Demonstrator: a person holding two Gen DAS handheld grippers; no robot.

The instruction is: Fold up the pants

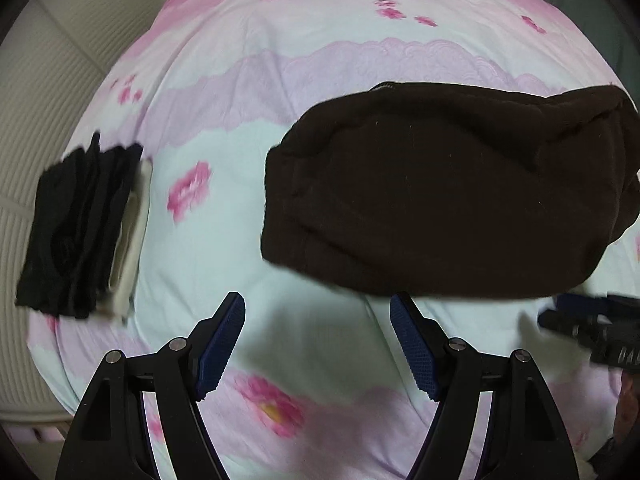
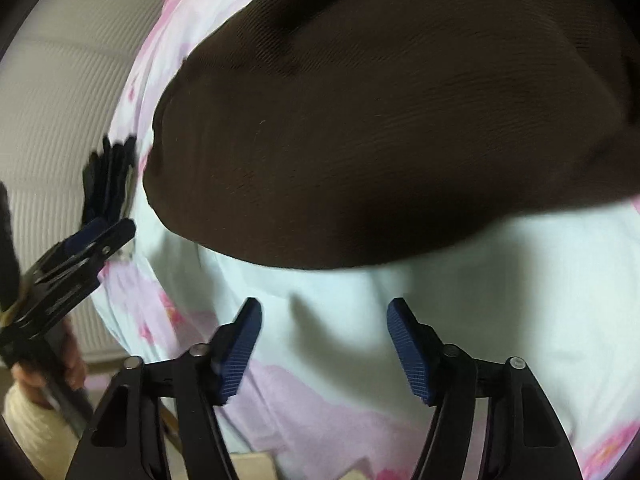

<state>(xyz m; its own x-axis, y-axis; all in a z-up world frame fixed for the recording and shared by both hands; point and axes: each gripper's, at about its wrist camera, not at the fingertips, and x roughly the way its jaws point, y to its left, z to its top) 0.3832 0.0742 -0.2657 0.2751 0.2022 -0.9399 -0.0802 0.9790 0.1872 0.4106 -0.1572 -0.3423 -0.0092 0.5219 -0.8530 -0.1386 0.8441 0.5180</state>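
The dark brown pants [image 1: 440,192] lie folded in a compact bundle on the floral bedspread [image 1: 224,92]. My left gripper [image 1: 318,304] is open and empty, just short of the bundle's near edge. My right gripper [image 2: 324,308] is open and empty too, hovering over the bedspread [image 2: 480,300] just below the brown pants [image 2: 380,140]. The right gripper also shows at the right edge of the left wrist view [image 1: 592,328]. The left gripper shows at the left of the right wrist view [image 2: 80,248].
A stack of folded black clothes [image 1: 76,232] with a cream piece beneath sits at the bed's left edge; it also shows in the right wrist view [image 2: 108,184]. A ribbed white surface [image 1: 48,92] lies beyond the bed's left side.
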